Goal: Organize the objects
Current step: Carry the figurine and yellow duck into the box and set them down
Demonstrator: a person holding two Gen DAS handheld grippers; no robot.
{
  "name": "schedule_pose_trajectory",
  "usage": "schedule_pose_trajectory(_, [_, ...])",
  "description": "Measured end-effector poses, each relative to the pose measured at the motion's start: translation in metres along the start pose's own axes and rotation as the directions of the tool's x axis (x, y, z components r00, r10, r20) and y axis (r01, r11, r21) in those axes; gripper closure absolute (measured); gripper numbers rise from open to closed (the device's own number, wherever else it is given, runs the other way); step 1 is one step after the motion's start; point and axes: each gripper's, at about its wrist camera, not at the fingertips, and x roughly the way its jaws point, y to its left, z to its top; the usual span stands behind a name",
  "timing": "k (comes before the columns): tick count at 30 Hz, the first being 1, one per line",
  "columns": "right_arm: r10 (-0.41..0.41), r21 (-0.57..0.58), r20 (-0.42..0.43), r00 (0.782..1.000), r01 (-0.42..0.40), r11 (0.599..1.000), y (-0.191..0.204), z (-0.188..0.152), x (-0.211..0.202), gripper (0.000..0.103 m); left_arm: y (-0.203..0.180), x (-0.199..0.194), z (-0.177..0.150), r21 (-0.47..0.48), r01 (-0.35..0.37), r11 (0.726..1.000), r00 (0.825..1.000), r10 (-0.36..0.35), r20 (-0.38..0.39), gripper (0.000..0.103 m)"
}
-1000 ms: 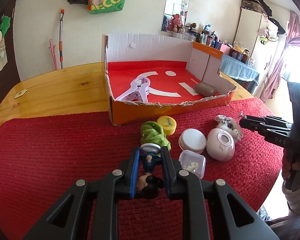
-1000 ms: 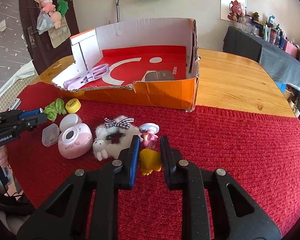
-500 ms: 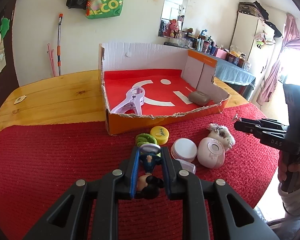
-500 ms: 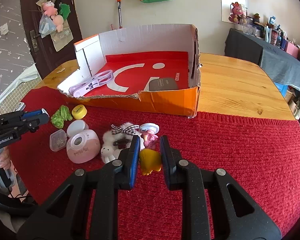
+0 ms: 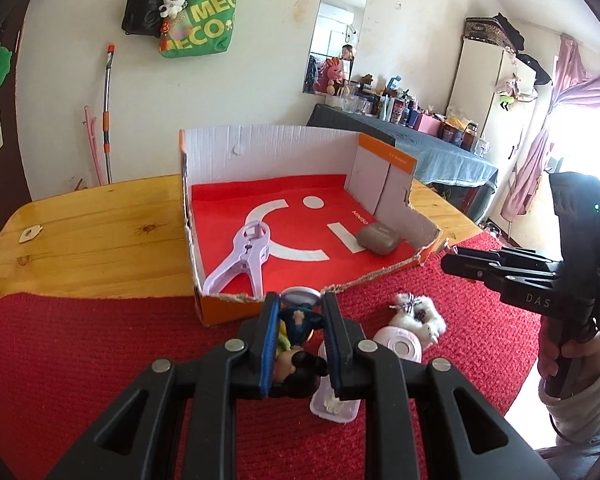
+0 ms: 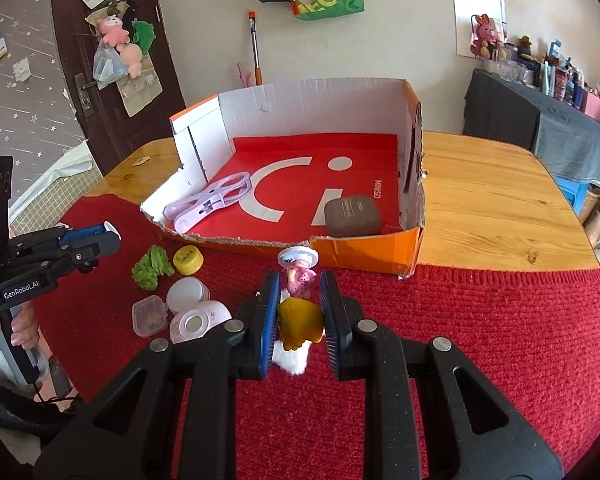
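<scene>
In the left wrist view, the left gripper point(image 5: 299, 340) is clenched on a dark-haired figurine point(image 5: 298, 334), held above the red mat point(image 5: 80, 360) just before the cardboard box point(image 5: 236, 312). In the right wrist view, the right gripper point(image 6: 299, 318) is clenched on a pink-and-yellow figurine point(image 6: 301, 300), likewise near the box's torn front wall.

A cardboard box point(image 6: 410, 184) is set on the table point(image 6: 496, 208) ahead of the right gripper point(image 6: 299, 320), at the far edge of the knitted mat point(image 6: 480, 332); inside it a large clip point(image 6: 212, 202) is laid to the left and a small case point(image 6: 352, 216) to the right, near the front wall. On the mat, left of the gripper, a lidded jar point(image 6: 186, 292), a camera-shaped toy point(image 6: 198, 322), a small clear container point(image 6: 150, 315), a bottle cap point(image 6: 187, 260) and a crinkled hair tie point(image 6: 151, 268) are clustered before the box. A duck figurine point(image 6: 300, 280) is held between the right gripper's fingers, and a dark-haired figurine point(image 5: 298, 336) between those of the left gripper point(image 5: 299, 340), just before the box's front wall
</scene>
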Motion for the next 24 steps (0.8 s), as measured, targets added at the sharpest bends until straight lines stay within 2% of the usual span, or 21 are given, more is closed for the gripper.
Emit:
schedule_pose_trajectory(5, [0.025,0.011,0.008,1.000,-0.025,1.000,0.000,0.023,0.009,0.083,-0.004,0.019,0.027,0.003,0.036,0.999,0.999,-0.036,-0.007,0.081])
schedule_pose_trajectory(12, [0.045,-0.015,-0.055,0.997,-0.046,0.999,0.004,0.050,0.043,0.083,-0.006,0.062,0.050,-0.017,0.072,0.997,0.993,-0.073,-0.093,0.081])
schedule_pose_trajectory(18, [0.040,-0.061,-0.152,0.987,-0.050,0.997,0.007,0.058,0.078,0.083,-0.004,0.098,0.056,-0.027,0.065,0.997,0.979,-0.069,-0.193,0.081])
schedule_pose_trajectory(24, [0.027,-0.115,-0.231,0.972,-0.055,0.992,0.010,0.061,0.101,0.083,-0.001,0.125,0.055,-0.046,0.070,0.996,0.957,-0.080,-0.280,0.081])
